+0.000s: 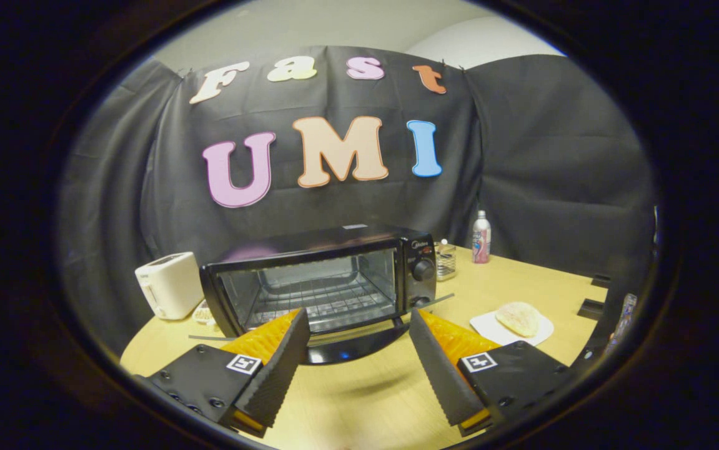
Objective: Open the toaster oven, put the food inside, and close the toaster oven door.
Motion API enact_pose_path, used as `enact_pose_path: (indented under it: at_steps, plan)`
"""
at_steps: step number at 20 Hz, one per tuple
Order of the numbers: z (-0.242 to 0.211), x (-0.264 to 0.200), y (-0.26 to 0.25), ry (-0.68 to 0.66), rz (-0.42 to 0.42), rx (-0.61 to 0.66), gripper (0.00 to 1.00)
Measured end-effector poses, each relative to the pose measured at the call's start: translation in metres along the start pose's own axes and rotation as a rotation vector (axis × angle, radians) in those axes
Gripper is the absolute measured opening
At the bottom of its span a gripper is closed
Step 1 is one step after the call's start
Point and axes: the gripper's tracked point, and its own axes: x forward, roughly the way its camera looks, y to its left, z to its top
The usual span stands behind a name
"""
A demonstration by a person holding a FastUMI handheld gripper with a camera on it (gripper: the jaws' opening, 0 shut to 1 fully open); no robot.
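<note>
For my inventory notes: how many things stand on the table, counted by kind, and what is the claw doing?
Ovens: 1, toaster oven, door down
Toasters: 1, white toaster
Bottles: 1, bottle
Jars: 1, glass jar
Plates: 1, white plate
Food: 1, bread on the plate
Total: 6
The claw is open, holding nothing.

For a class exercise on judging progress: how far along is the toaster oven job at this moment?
Done: the toaster oven stands open, its door folded down just ahead of the fingers, the wire rack bare. In hand: nothing; the gripper is open with empty fingers. Left: the bread lies on its white plate beside the oven, so loading it and closing the door remain.
</note>
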Motion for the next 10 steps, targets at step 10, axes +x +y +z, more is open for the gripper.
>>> enact_pose_path:
  at_steps: [10]
  plan:
    - [-0.041, -0.024, -0.015, 0.079, -0.054, -0.063, 1.0]
